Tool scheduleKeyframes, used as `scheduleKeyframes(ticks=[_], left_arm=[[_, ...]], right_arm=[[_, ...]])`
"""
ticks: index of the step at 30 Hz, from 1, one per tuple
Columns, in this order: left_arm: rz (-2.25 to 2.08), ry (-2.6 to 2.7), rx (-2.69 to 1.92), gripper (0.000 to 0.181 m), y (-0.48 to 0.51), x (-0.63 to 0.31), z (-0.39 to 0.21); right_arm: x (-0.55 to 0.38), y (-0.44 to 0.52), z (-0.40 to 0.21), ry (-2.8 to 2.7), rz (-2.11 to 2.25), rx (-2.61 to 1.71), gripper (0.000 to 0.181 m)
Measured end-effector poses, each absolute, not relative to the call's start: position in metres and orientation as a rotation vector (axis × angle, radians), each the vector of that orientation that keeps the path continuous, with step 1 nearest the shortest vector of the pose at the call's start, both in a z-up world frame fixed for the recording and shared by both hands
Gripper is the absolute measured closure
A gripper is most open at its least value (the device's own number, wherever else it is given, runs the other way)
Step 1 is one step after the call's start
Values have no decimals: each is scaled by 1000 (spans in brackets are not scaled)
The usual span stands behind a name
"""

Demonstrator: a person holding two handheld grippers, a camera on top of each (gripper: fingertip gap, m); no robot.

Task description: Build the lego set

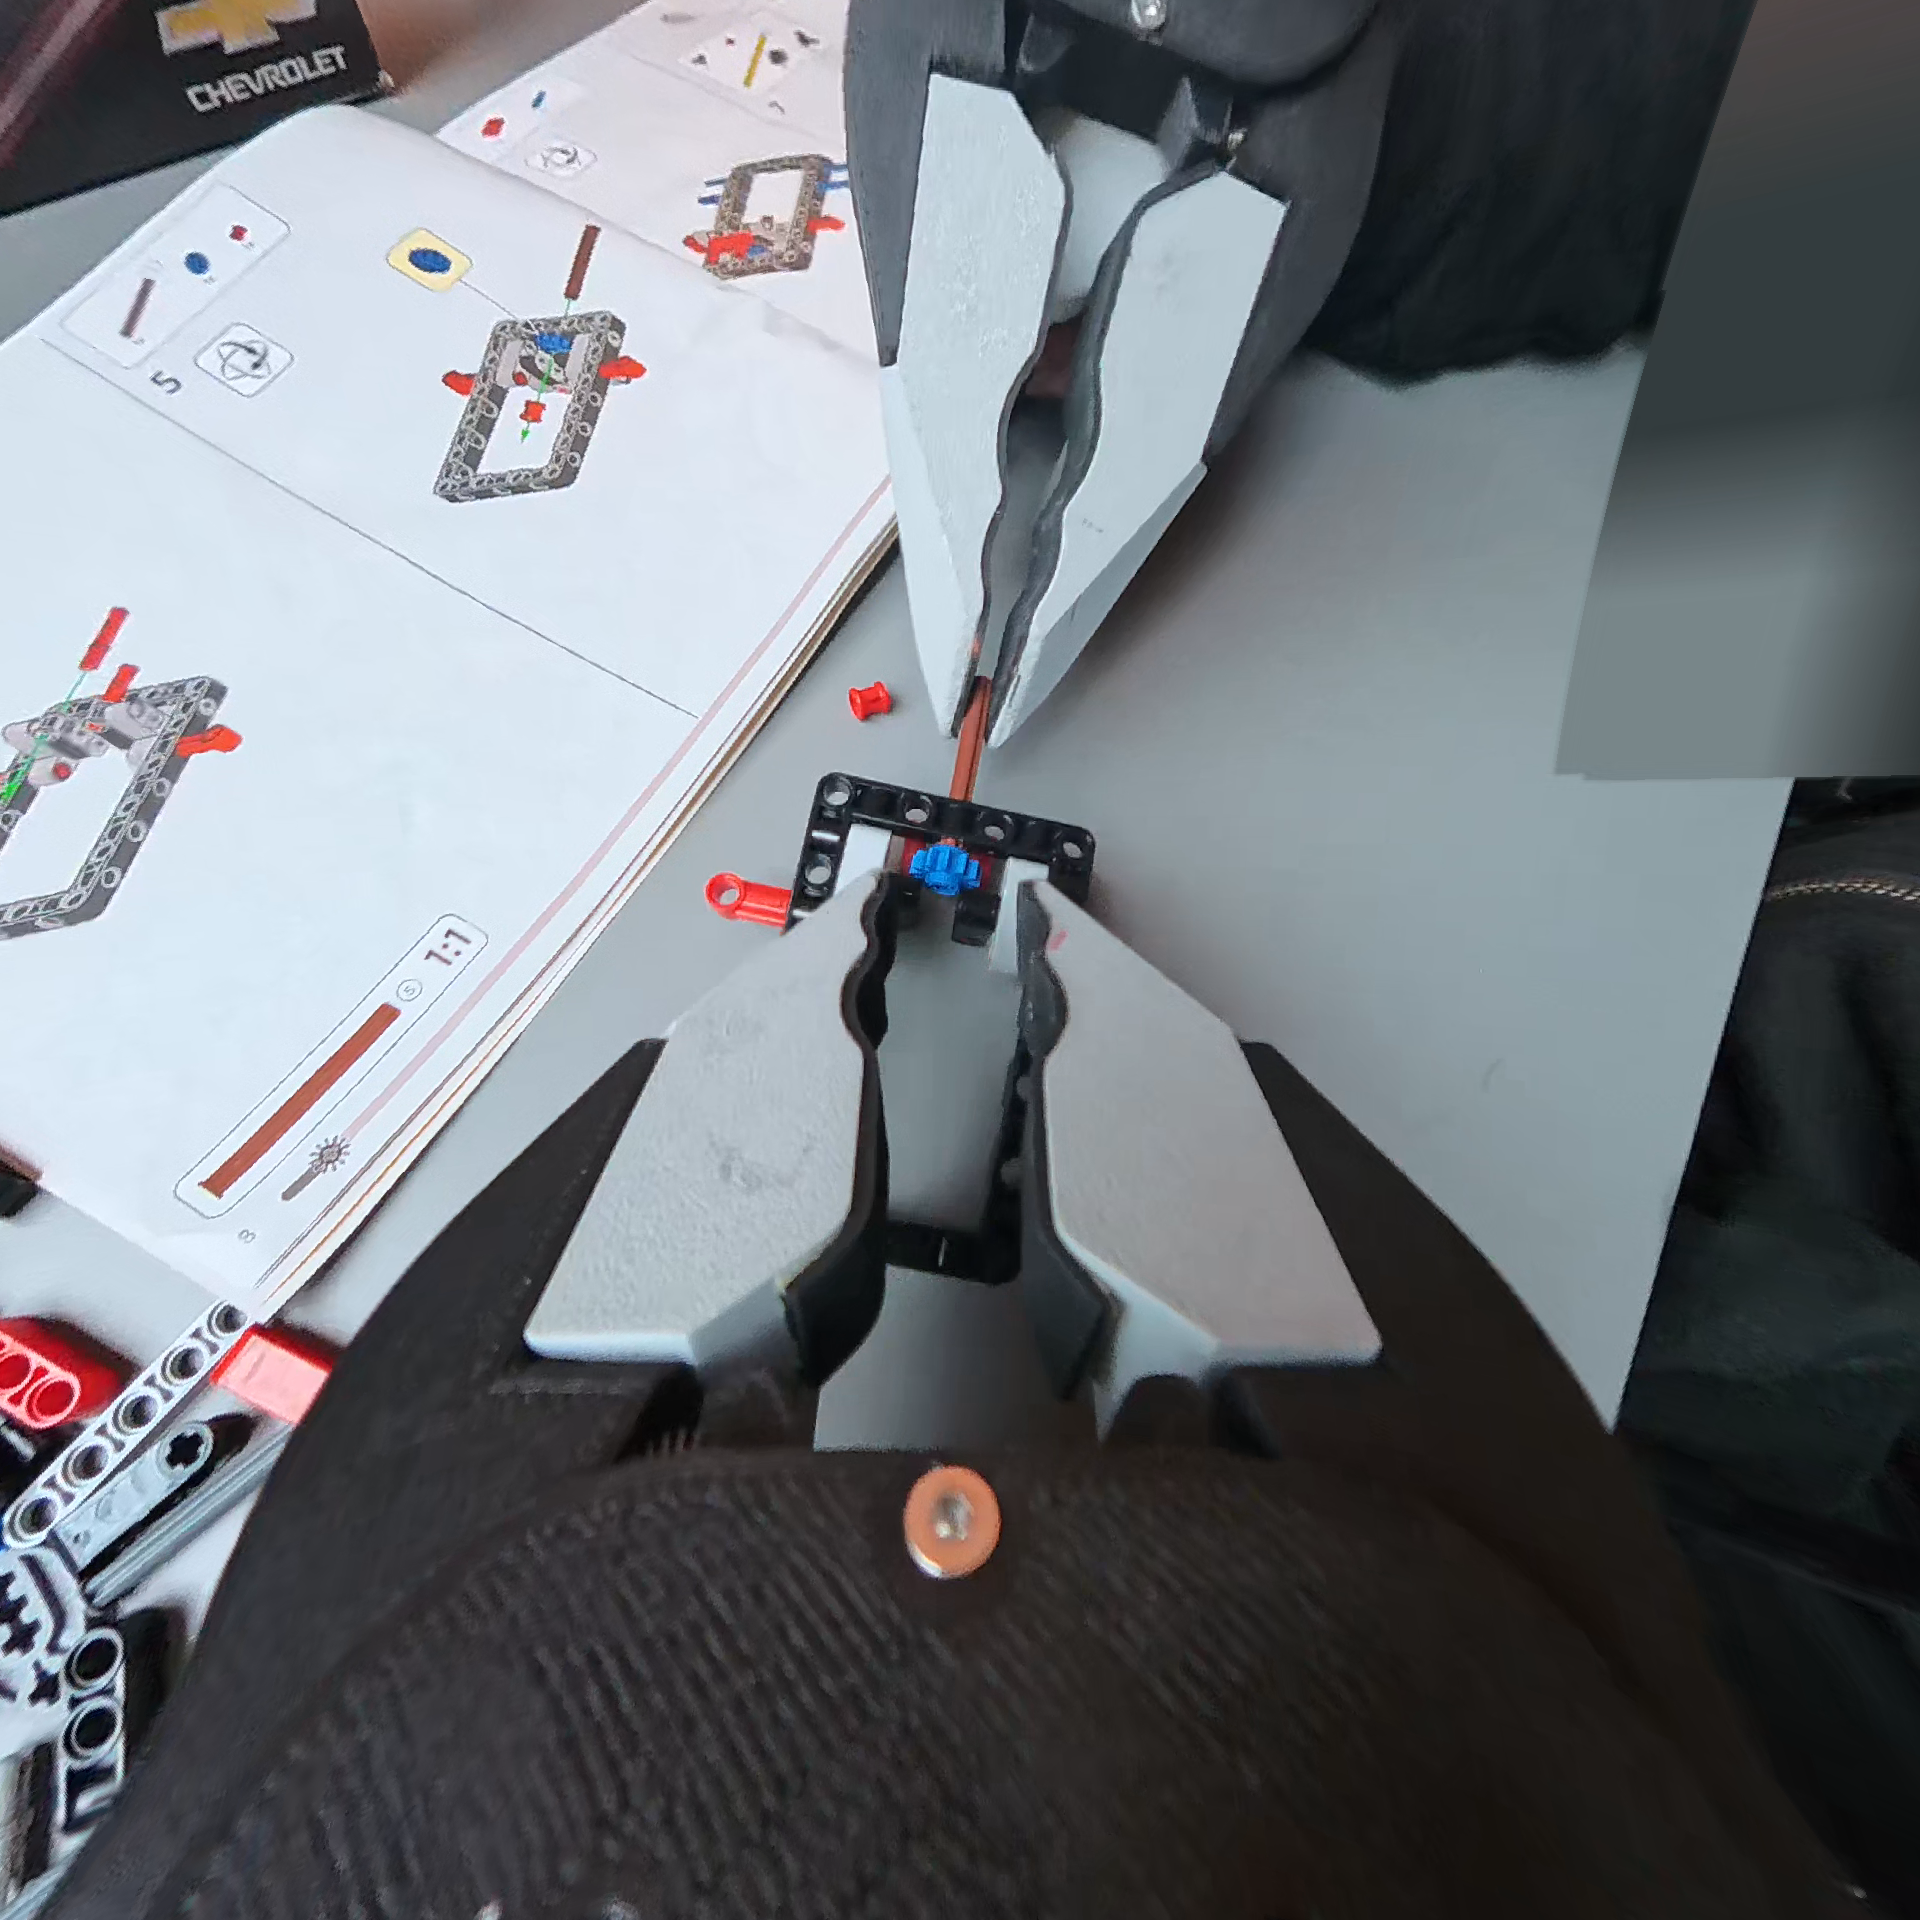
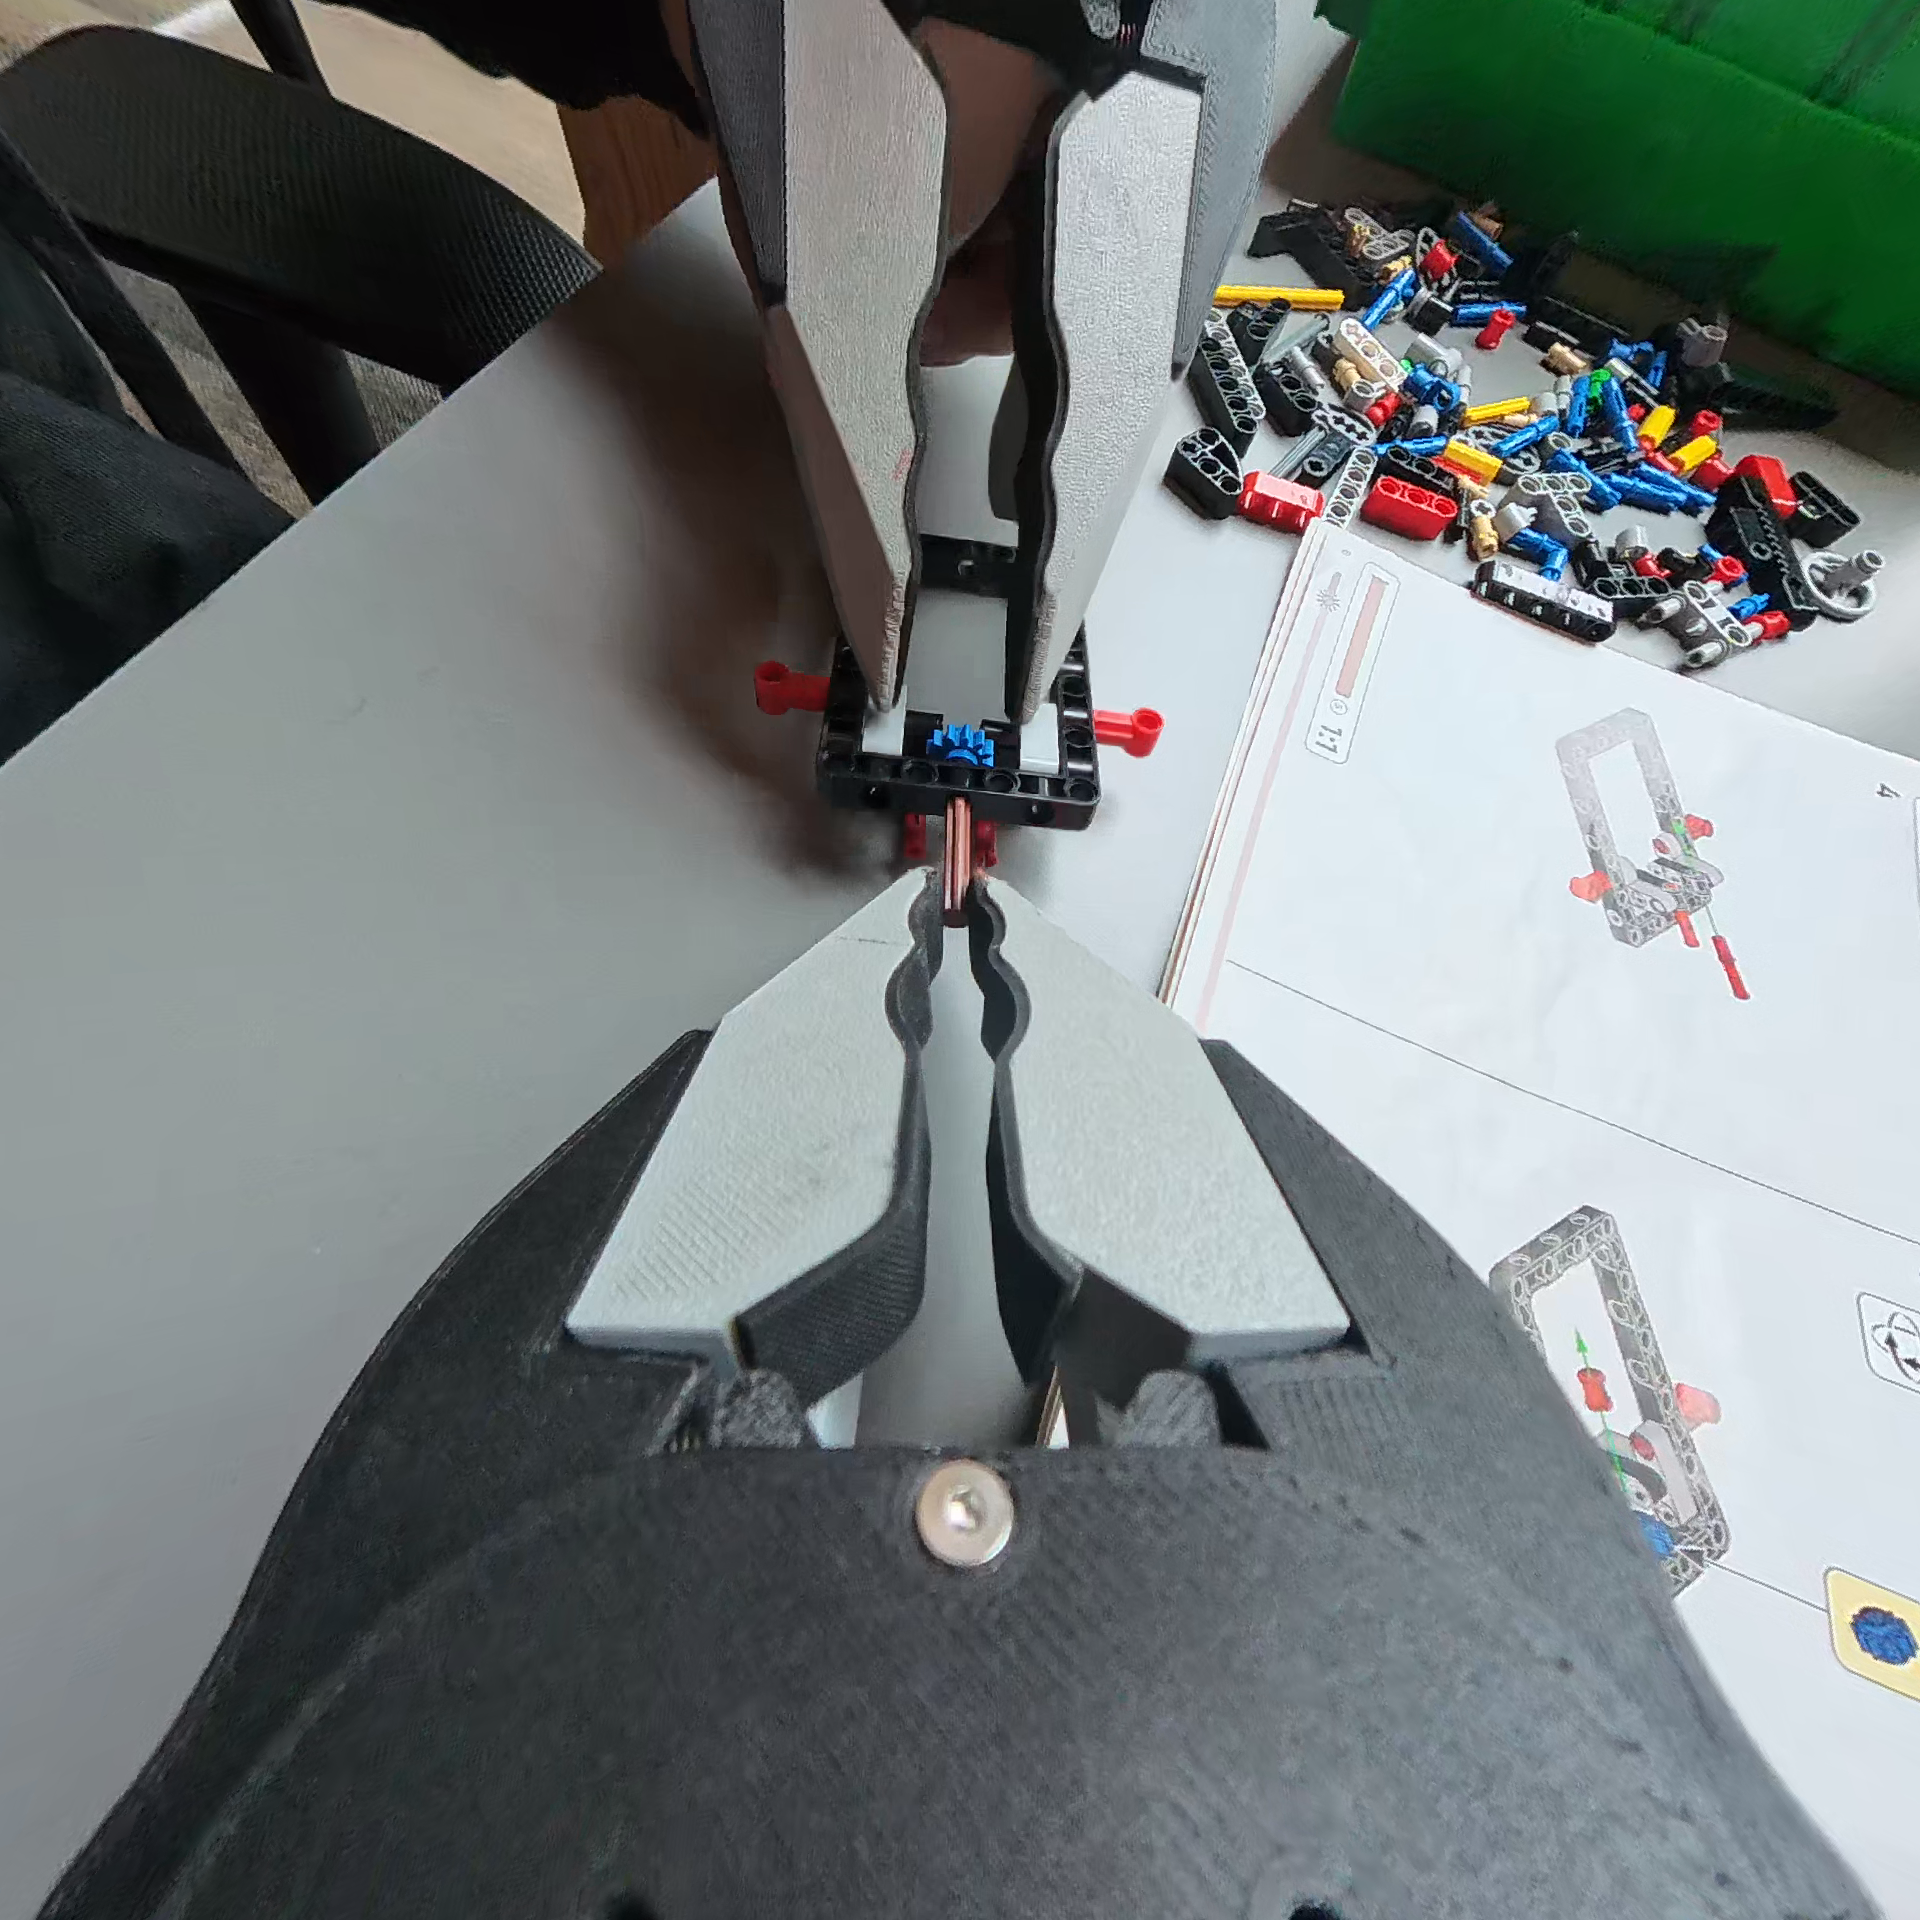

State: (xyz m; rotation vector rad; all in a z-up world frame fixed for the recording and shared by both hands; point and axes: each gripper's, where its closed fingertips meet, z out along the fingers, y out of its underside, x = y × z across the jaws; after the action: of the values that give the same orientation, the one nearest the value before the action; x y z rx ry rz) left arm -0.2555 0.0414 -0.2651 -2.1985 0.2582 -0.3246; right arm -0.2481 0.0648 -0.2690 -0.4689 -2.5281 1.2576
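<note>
A black rectangular lego frame lies on the grey table, with a blue gear inside its far end and red pins sticking out of its sides. My left gripper is closed over the frame's two long sides and holds it down. My right gripper is shut on a brown axle whose tip passes through the frame's end beam to the blue gear. In the left wrist view the right gripper comes in from above with the axle.
A loose red bush lies beside the axle. The open instruction booklet lies left of the frame; it also shows in the right wrist view. A pile of loose parts sits by a green bag. A black chair stands beyond the table edge. Both grippers' tips are close together, under 4 cm apart.
</note>
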Motion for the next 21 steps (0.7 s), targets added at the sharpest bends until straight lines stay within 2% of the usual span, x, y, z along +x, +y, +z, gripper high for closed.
scheduleKeyframes(ticks=[6, 21], left_arm=[[-292, 273, -2191, 172, 47, -254, -267], [-178, 479, -2271, 171, 47, -255, -270]], right_arm=[[-247, 65, -271, -2548, 1263, -497, 179], [-247, 65, -267, -2587, 1346, -578, 180]])
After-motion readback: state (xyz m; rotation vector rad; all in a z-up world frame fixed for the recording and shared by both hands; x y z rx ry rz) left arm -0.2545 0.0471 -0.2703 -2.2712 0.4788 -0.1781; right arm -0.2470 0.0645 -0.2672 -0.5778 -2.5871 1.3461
